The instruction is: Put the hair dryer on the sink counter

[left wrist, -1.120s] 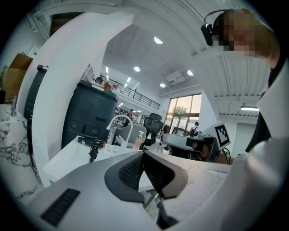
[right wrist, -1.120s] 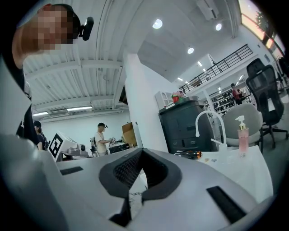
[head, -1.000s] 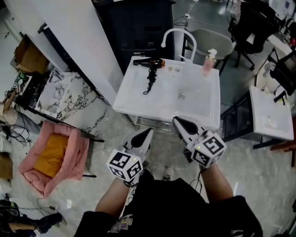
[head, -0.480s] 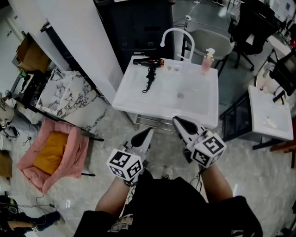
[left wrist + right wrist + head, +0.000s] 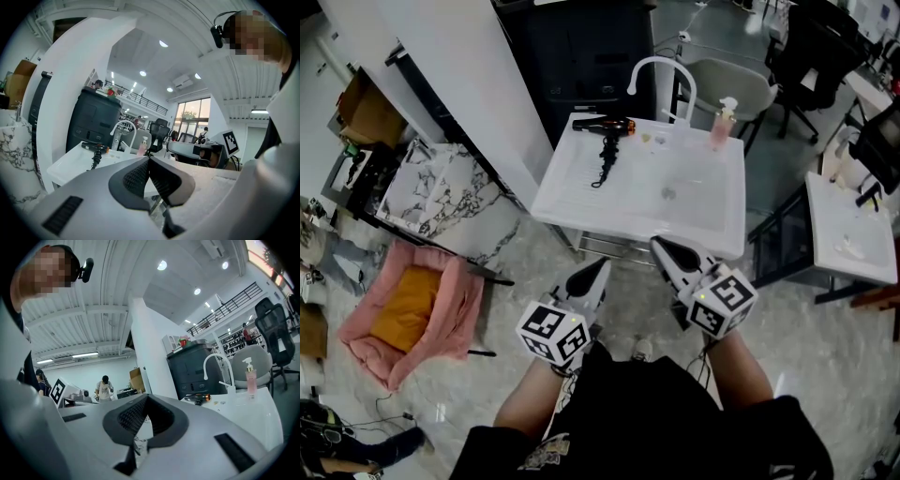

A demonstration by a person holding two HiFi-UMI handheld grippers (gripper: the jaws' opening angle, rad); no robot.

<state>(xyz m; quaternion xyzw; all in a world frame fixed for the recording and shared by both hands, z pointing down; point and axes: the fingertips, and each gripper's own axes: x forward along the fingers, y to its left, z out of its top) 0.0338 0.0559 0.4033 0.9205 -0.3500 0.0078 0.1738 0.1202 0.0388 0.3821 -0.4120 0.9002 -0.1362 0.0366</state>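
The black hair dryer (image 5: 602, 125) with an orange nozzle lies on the back left of the white sink counter (image 5: 572, 192), its coiled cord trailing toward me. It also shows small in the left gripper view as the hair dryer (image 5: 96, 147) and in the right gripper view as the hair dryer (image 5: 200, 398). My left gripper (image 5: 602, 266) and right gripper (image 5: 660, 246) hover side by side in front of the counter's near edge, well short of the dryer. Both are shut with nothing between the pads: left gripper (image 5: 149, 159), right gripper (image 5: 146, 397).
A white arched faucet (image 5: 661, 75) and a pink soap bottle (image 5: 722, 127) stand at the counter's back. A white pillar (image 5: 459, 84), marble slabs (image 5: 441, 192) and a pink cushion (image 5: 412, 314) lie to the left. A small white table (image 5: 848, 234) is at the right, a grey chair (image 5: 727, 84) behind.
The head view has shifted slightly, so the sink sits a touch differently. Both grippers keep the same place and stay shut.
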